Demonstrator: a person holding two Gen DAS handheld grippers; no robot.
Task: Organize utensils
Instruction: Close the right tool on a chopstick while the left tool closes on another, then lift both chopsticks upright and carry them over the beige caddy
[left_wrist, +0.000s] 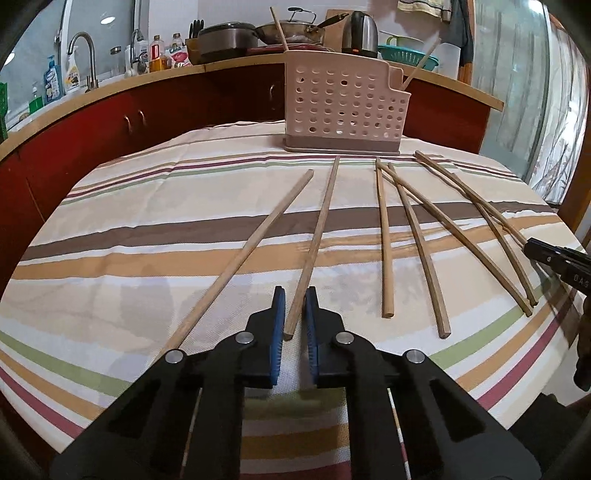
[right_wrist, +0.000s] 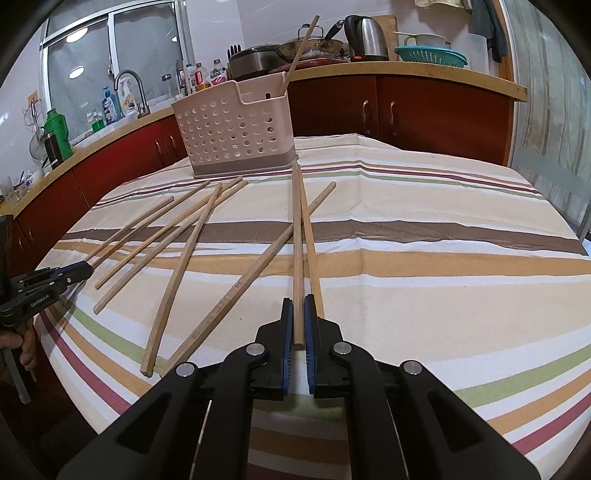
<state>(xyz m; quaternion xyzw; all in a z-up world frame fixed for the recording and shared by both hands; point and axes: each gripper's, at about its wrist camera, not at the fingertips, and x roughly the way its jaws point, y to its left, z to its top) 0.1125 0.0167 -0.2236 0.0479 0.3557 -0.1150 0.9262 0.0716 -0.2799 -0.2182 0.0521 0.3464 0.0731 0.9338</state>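
Bunch of long wooden chopsticks scattered on a table with a striped tablecloth (left_wrist: 184, 229), bands of cream, tan, brown, green and a dusty red. The sticks are plain pale wood, thin and straight, squared off at the thick end and slimmer toward the other, a couple of them slightly bowed.

The left gripper (left_wrist: 294, 306) has its blue ribbed pads pinched onto the near end of one chopstick (left_wrist: 317, 240), which runs away across the cloth toward the holder. Another chopstick (left_wrist: 243, 254) lies just to its left, angled off and not touching the pads. Further right there's a loose fan of more sticks, a few crossing each other.

The right gripper (right_wrist: 298, 314) is clamped on its own chopstick (right_wrist: 297, 240) the same way, pads tight either side of the near end. A second stick (right_wrist: 308, 236) lies right alongside it, and a third (right_wrist: 258, 269) crosses under them on a diagonal.

At the far edge of the table sits the utensil holder (right_wrist: 232, 129), a pinkish-beige plastic caddy with round holes punched all over and a darker base tray. One chopstick (right_wrist: 301, 48) is already leaning upright out of it. From the left wrist view a second stick pokes out the other end too.
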